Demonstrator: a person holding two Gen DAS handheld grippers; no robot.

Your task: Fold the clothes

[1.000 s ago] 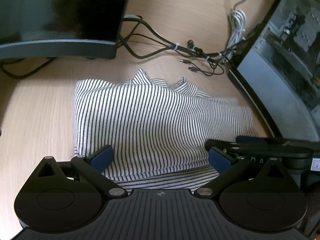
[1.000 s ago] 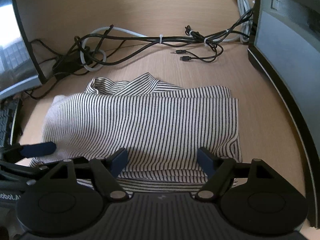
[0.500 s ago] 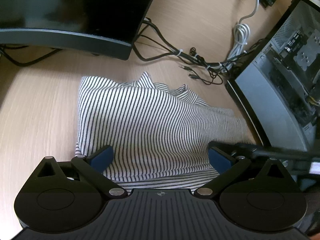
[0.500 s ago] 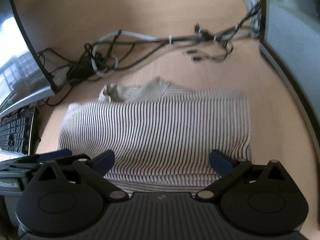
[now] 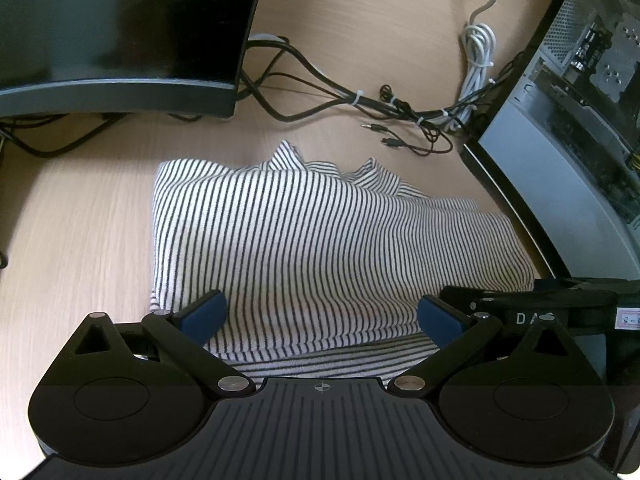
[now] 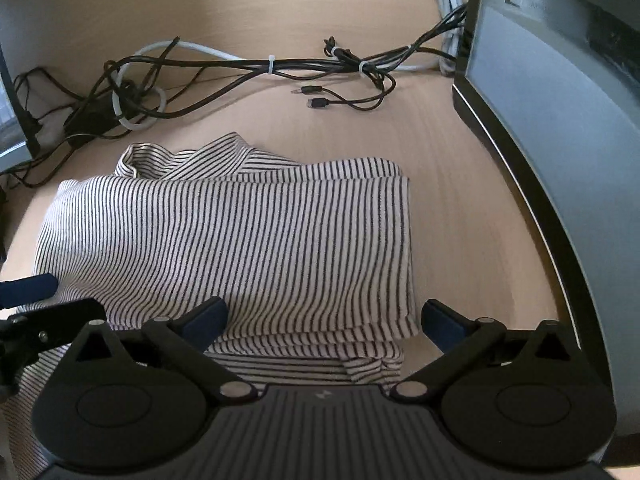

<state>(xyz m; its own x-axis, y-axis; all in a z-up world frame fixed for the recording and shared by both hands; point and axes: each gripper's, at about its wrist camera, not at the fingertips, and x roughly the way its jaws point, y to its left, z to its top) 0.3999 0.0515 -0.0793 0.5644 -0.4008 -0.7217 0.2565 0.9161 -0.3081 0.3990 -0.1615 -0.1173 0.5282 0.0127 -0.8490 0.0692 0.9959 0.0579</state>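
A black-and-white striped garment lies folded into a rectangle on the wooden desk, its collar at the far edge; it also shows in the right wrist view. My left gripper is open and empty, its blue-padded fingers just above the garment's near edge. My right gripper is open and empty over the garment's near right corner. The right gripper's black body shows at the right of the left wrist view. A left fingertip shows at the left of the right wrist view.
A dark monitor stands at the back left. A computer case stands along the right, also seen in the right wrist view. Tangled black and white cables lie behind the garment on the desk.
Both grippers stayed open over the garment's near edge. The views rose and pulled back half a second ago, then came back down close to the garment. The garment has not moved.
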